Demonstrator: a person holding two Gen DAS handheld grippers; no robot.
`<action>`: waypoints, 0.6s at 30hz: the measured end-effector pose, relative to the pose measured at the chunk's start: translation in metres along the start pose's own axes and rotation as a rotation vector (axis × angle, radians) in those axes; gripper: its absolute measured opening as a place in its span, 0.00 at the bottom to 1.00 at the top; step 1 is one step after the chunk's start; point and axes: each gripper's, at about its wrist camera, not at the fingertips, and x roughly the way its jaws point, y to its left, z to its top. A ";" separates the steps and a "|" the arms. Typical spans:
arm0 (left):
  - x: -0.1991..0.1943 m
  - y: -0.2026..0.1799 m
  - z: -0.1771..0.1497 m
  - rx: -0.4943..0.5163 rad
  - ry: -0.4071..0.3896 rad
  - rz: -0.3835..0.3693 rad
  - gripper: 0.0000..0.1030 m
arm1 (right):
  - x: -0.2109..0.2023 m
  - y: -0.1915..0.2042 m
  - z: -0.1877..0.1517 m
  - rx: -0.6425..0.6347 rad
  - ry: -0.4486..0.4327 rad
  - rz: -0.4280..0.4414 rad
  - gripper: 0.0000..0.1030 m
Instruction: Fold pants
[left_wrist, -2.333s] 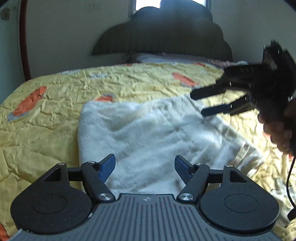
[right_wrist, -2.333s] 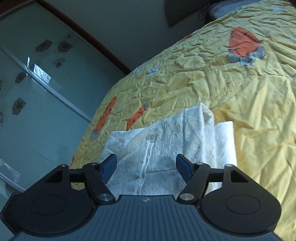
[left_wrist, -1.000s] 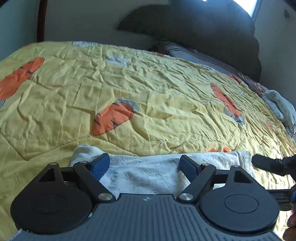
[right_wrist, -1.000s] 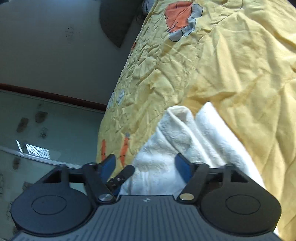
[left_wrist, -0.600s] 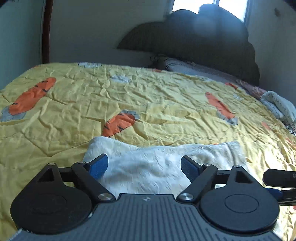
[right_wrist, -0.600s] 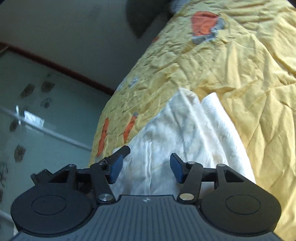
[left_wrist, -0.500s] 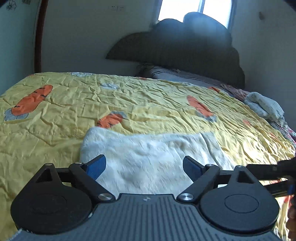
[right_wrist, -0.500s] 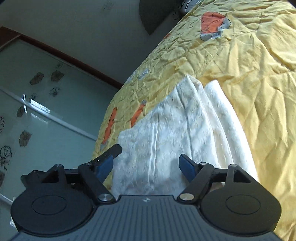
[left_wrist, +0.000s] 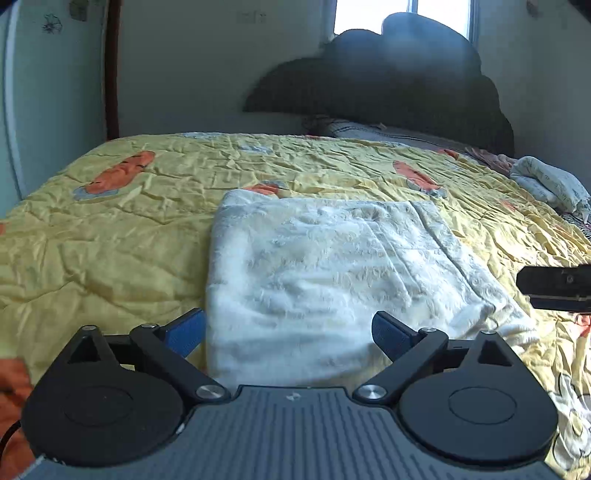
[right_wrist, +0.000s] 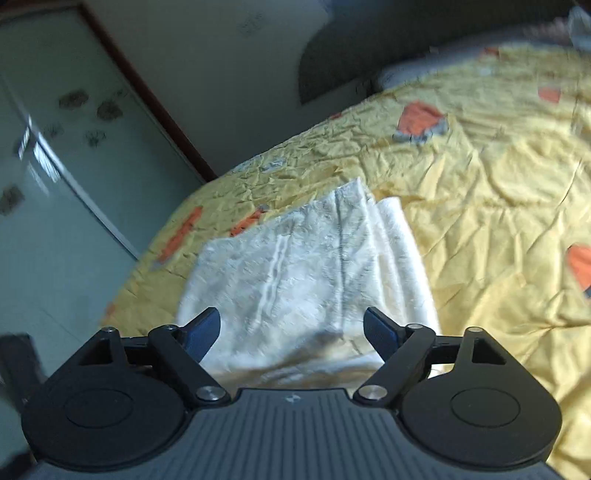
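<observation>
White textured pants (left_wrist: 325, 273) lie folded into a rough rectangle on the yellow bedspread (left_wrist: 110, 236); they also show in the right wrist view (right_wrist: 314, 273). My left gripper (left_wrist: 288, 332) is open and empty, just above the pants' near edge. My right gripper (right_wrist: 291, 330) is open and empty over the pants' other near end. Its fingers (left_wrist: 554, 284) reach in at the right edge of the left wrist view, beside the pants and apart from them.
The bedspread has orange carrot prints (left_wrist: 122, 173). A dark headboard (left_wrist: 388, 81) and pillow (left_wrist: 388, 133) stand at the far end. A bundled light cloth (left_wrist: 550, 184) lies at the far right. A glass wardrobe door (right_wrist: 55, 184) stands left of the bed.
Both grippers have pulled back and risen from the pants, so more of the folded pants shows. Both stay open and empty.
</observation>
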 end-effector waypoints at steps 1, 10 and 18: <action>-0.010 -0.002 -0.010 0.002 -0.011 0.020 0.97 | 0.000 0.006 -0.011 -0.053 0.019 -0.046 0.90; -0.014 -0.009 -0.045 0.007 0.093 0.102 1.00 | 0.014 0.021 -0.055 -0.157 0.080 -0.164 1.00; -0.014 -0.005 -0.048 0.001 0.102 0.092 1.00 | 0.020 0.030 -0.050 -0.135 0.113 -0.234 1.00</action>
